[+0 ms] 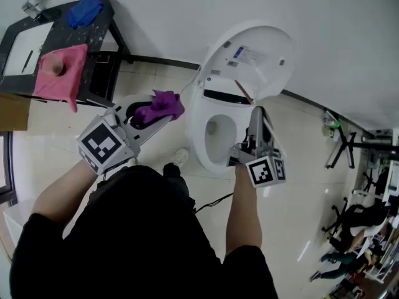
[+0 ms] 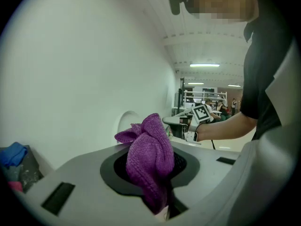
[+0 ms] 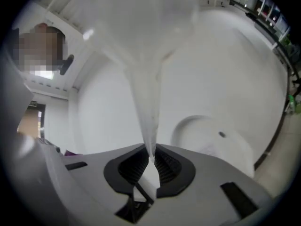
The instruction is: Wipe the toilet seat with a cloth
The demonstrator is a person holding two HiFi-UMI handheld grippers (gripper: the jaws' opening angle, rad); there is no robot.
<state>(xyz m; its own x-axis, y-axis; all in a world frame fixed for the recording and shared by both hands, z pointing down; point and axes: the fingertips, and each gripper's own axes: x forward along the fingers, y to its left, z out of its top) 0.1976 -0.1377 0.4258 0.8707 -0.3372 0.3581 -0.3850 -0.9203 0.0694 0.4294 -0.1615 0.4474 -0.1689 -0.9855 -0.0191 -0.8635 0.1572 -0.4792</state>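
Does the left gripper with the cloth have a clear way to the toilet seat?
Probably yes: the left gripper, shut on the purple cloth, hangs beside the bowl with nothing between; the right gripper pinches the seat at its edge.

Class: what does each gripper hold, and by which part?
Left gripper pinches the purple cloth by its lower end; right gripper clamps the toilet seat by its edge.

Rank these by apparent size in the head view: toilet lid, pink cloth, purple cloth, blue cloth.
Largest: toilet lid.
Next: pink cloth.
Last: purple cloth and blue cloth, close; purple sits nearer the camera, so unranked.
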